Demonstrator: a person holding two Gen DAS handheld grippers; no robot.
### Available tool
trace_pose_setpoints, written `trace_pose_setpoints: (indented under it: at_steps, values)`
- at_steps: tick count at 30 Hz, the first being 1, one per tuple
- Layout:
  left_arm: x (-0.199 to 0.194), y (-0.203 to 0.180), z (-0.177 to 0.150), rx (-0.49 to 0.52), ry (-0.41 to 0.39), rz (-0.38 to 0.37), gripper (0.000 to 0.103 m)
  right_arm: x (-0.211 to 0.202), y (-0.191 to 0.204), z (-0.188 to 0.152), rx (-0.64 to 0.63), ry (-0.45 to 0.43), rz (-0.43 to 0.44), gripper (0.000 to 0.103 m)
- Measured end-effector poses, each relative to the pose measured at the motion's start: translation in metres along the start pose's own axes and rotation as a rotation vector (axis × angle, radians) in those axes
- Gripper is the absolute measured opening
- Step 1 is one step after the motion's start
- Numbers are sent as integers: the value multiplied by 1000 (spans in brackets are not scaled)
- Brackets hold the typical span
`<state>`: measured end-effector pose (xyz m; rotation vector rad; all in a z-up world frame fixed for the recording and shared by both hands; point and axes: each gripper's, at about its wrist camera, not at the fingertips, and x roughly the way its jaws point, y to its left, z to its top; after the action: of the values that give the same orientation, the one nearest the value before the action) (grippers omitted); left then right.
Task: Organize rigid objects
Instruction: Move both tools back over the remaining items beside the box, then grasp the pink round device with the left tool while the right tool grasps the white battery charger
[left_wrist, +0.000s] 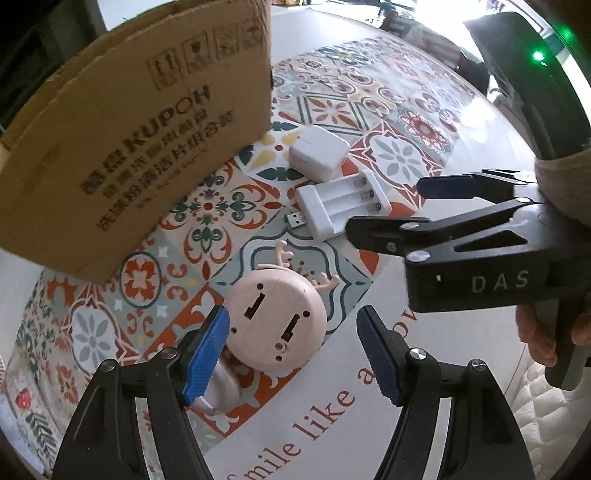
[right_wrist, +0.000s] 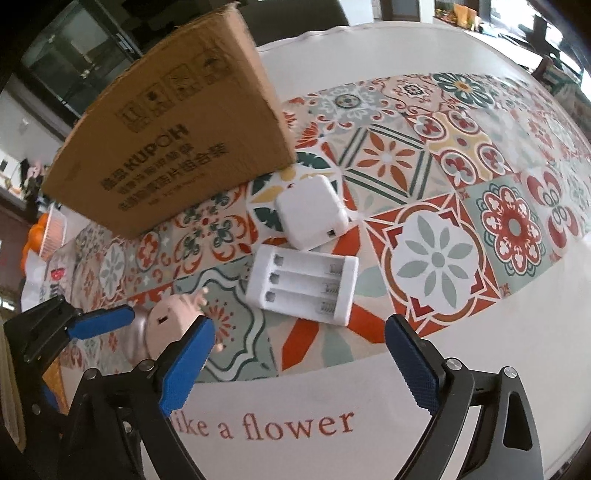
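My left gripper (left_wrist: 293, 347) is spread wide, holding nothing. The pink deer toy (left_wrist: 275, 325) lies base-up on the patterned tablecloth (left_wrist: 399, 158), partly between my left fingers, hugging the left pad (left_wrist: 207, 350) with a clear gap to the right pad. It's the nearest thing to this hand. The antlers point away from me toward the white battery charger (right_wrist: 304, 286), which lies just beyond. My right gripper (right_wrist: 299, 360) is also spread and empty; the charger sits ahead of its fingers, long axis running across the gap. The white power adapter (right_wrist: 312, 212) is behind it, near the cardboard box (right_wrist: 177, 136). My guess: left takes the toy, after shifting left to centre it.
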<state>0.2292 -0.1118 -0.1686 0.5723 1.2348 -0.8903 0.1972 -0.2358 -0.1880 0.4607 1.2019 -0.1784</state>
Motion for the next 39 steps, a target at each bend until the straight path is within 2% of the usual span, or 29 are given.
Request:
trace_pose_setpoints:
  at_steps: [7, 13, 18, 24, 32, 39]
  values:
    - [16, 4, 2, 30, 31, -14, 71, 20, -5, 7, 49, 26, -30, 95]
    - [18, 9, 3, 22, 11, -28, 73, 36, -1, 11, 58, 61, -12, 97]
    - [20, 13, 3, 9, 1, -37, 73, 43, 5, 16, 47, 50, -37, 99]
    - [20, 16, 3, -21, -21, -94, 76, 51, 15, 27, 50, 49, -58, 100]
    - [23, 10, 1, -6, -35, -95, 81, 62, 30, 28, -12, 53, -106, 103]
    - [25, 8, -5, -2, -31, -76, 82, 66, 46, 15, -70, 27, -159, 101]
